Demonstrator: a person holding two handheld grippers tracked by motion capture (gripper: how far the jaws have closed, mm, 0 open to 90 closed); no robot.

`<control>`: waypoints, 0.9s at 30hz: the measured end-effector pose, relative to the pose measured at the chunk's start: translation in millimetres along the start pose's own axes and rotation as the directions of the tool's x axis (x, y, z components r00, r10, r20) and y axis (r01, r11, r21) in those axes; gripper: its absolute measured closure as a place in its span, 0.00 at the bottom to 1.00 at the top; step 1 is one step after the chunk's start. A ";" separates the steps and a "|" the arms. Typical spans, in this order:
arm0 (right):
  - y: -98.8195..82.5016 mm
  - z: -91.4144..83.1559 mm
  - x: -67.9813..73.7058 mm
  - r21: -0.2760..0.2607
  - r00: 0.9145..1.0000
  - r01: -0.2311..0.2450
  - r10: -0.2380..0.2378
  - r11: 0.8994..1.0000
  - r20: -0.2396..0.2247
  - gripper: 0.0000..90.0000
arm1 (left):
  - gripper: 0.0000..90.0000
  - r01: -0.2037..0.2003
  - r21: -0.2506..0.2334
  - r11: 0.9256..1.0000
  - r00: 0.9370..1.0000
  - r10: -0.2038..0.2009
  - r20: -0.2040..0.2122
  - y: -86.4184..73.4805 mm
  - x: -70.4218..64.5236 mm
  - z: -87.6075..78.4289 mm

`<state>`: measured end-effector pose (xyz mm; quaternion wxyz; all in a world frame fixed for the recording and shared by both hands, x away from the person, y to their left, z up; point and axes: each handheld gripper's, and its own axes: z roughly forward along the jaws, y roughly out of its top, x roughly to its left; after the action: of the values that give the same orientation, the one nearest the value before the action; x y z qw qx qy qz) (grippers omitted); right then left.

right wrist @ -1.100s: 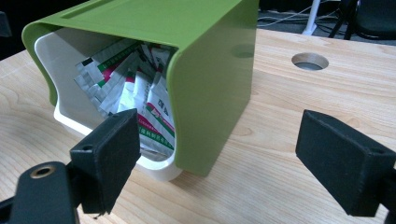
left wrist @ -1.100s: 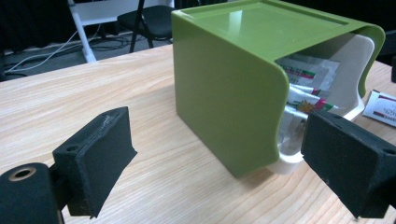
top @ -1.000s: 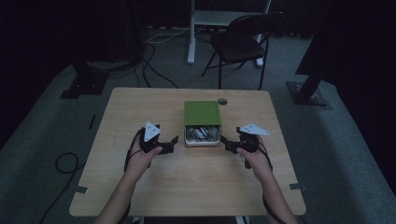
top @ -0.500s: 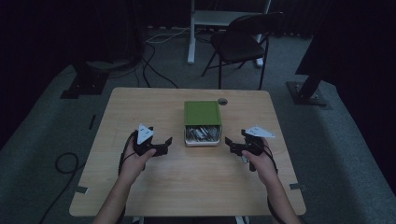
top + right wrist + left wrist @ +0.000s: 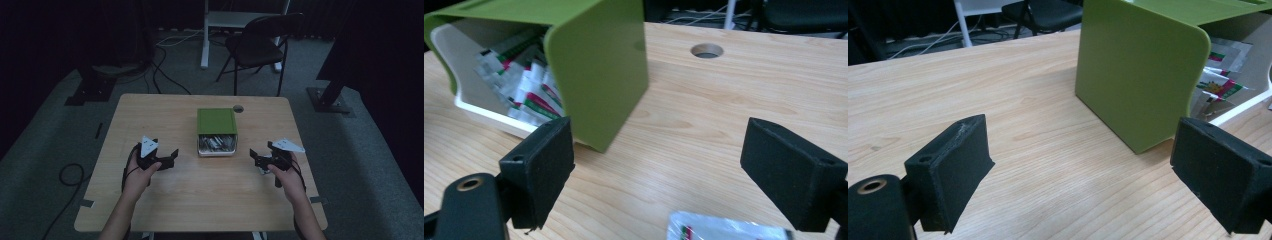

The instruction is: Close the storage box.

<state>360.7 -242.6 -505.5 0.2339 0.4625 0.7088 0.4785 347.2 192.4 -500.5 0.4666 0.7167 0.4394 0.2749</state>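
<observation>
A green box [image 5: 216, 121] stands at the middle of the wooden table [image 5: 200, 200], its near end open. A white tray [image 5: 216, 150] of foil packets [image 5: 215, 143] sticks out of it. My left gripper [image 5: 169, 159] hovers left of the box, open with nothing between its jaws, and its own view shows the box's green side wall [image 5: 1138, 70] and the packets [image 5: 1220, 85]. My right gripper [image 5: 256, 157] hovers right of the box, also open [image 5: 666, 167]. One foil packet [image 5: 724, 229] lies on the table close under it, untouched by the pads.
A round cable hole [image 5: 238, 108] sits in the tabletop behind the box [image 5: 707, 50]. Beyond the table stand a black folding chair [image 5: 260, 45] and a white desk leg [image 5: 205, 35], with cables on the floor. The table's near half is bare wood.
Both hands have drawn sideways away from the box, the left gripper to the left and the right gripper to the right. The box and tray have not moved.
</observation>
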 end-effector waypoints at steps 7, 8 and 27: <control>-7.5 -8.9 -7.0 -0.002 0.999 0.009 -0.009 1.000 0.042 0.15 | 0.11 0.020 -0.003 1.000 0.999 -0.020 -0.027 -8.2 8.2 -9.8; -8.7 -10.3 -8.1 0.002 0.999 0.010 -0.010 1.000 0.047 0.15 | 0.11 0.023 0.001 1.000 0.999 -0.023 -0.030 -9.8 9.5 -10.8; -37.8 -35.9 -40.3 0.025 0.987 -0.040 0.036 0.999 0.159 0.15 | 0.11 0.060 0.002 0.998 0.990 -0.059 -0.127 -31.8 34.0 -35.5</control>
<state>335.2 -298.9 -528.3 0.2739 0.5159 0.6856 0.4345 322.5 243.4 -515.4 0.4435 0.6857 0.4902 0.3047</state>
